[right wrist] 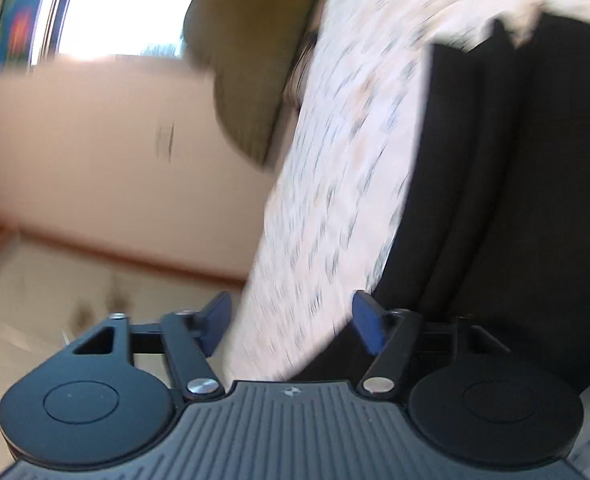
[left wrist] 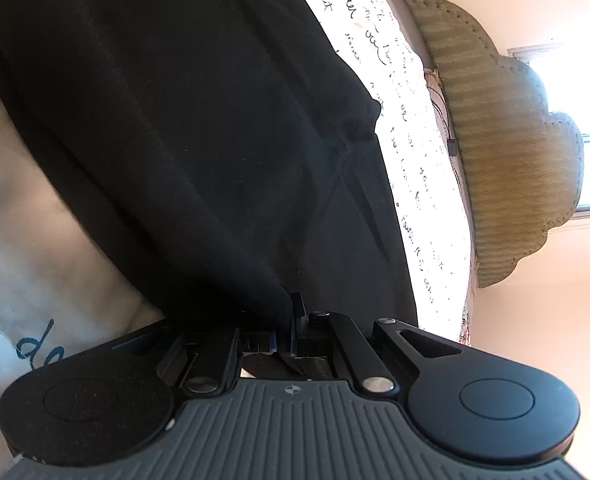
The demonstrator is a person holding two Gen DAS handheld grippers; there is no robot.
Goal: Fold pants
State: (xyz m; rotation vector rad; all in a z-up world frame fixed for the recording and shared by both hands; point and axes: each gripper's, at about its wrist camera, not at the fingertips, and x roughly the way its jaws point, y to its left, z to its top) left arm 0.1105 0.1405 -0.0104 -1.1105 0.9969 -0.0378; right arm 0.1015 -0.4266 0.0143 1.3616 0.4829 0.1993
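The pants (left wrist: 199, 128) are matt black cloth, soft and finely woven, with loose creases. The bedsheet (left wrist: 411, 128) is thin white cloth printed with dark handwriting. The headboard (left wrist: 511, 152) looks like padded olive fabric with a zigzag weave. The left gripper (left wrist: 283, 332) and right gripper (right wrist: 291, 324) are matt black plastic with ribbed grey housings and shiny metal pivot pins; the right one's fingers (right wrist: 369, 326) carry smooth blue pads.
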